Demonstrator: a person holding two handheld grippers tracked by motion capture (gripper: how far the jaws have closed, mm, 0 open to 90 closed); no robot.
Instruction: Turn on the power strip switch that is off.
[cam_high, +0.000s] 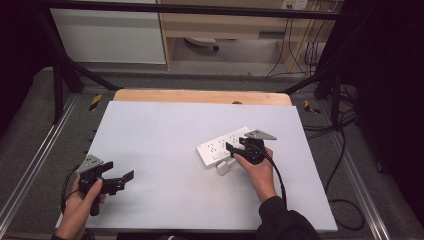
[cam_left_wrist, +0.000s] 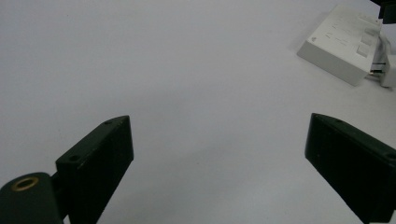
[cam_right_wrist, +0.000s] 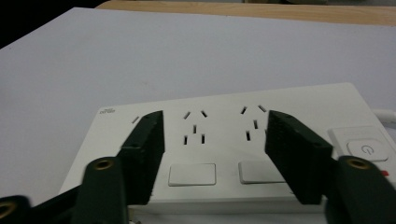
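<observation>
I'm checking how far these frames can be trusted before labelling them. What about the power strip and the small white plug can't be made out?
- Power strip: its near edge lies behind the right gripper jaws in the right gripper view.
- Logo: too small to read.
- White plug: high view too coarse to tell whether it is inserted; cut off by the edge in the left gripper view.

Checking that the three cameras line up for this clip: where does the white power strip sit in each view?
High view: the power strip lies right of centre on the white board, just ahead of the right gripper.
Left gripper view: top right corner, far beyond the open jaws.
Right gripper view: lower middle, directly under the open jaws.
Shared landmark: the white board.
</observation>
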